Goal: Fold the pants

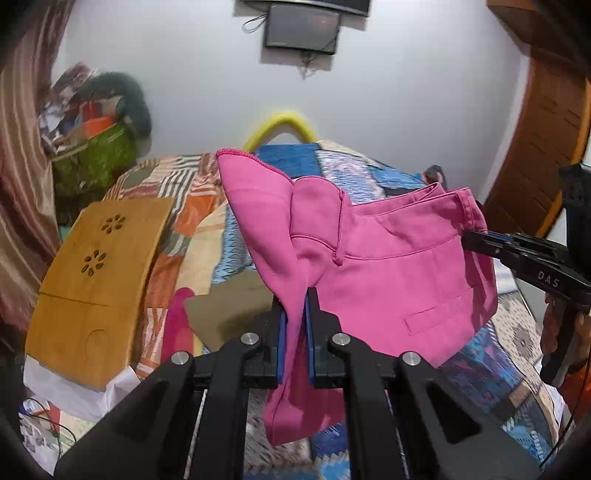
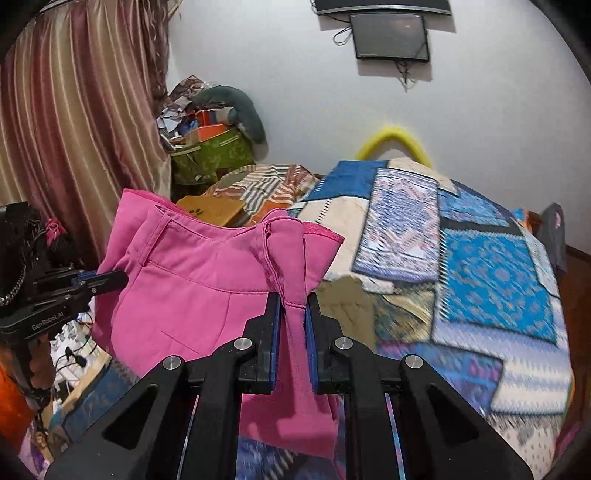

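A bed under a blue patchwork quilt (image 2: pixel 480 266) carries a wooden lap tray (image 1: pixel 99 280); a green cluttered bag (image 2: pixel 214 155) sits by striped curtains (image 2: pixel 74 129).

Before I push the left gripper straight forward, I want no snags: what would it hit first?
The left gripper is already clamped on the pink pants, so that bunched fabric comes first; beyond it lies the patchwork bedspread, though depth is unclear.

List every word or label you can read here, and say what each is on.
"DAS": on the right gripper, seen from the left wrist view.
"GenRobot.AI": on the left gripper, seen from the right wrist view.
The boxes and papers in the green bag carry print too small and blurred to read.
The wall screen is dark, with no readable text.
The pants show no label.
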A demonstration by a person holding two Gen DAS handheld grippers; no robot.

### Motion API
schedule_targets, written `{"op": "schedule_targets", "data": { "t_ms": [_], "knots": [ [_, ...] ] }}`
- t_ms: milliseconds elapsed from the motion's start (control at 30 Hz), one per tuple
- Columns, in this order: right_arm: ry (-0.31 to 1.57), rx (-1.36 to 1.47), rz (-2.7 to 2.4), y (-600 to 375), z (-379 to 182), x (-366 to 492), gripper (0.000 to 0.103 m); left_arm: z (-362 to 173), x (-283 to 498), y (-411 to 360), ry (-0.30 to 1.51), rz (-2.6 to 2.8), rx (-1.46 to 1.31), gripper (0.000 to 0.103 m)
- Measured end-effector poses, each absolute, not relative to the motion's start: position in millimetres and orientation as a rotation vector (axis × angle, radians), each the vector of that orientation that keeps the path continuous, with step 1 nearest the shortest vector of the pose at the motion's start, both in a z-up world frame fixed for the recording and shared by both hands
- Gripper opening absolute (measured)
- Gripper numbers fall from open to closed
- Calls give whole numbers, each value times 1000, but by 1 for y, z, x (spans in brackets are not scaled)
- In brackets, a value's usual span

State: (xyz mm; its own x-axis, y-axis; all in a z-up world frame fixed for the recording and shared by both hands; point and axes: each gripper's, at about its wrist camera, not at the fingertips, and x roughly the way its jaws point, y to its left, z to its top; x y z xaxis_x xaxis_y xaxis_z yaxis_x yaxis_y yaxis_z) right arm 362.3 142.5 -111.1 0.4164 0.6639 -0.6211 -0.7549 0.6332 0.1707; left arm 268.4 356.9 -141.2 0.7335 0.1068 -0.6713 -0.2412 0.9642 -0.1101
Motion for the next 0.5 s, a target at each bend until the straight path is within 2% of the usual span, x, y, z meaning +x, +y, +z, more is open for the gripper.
{"op": "schedule_targets", "data": {
  "t_ms": [167, 367, 500],
  "knots": [
    [740, -157, 899, 177, -135, 384, 11, -175, 297, 391, 775, 226, -244, 8],
    [846, -242, 868, 199, -187, 408, 11, -242, 333, 412, 902, 210, -295, 8],
    [932, -304, 829, 208, -222, 418, 13, -284, 348, 414, 1002, 252, -233, 13]
  ]
}}
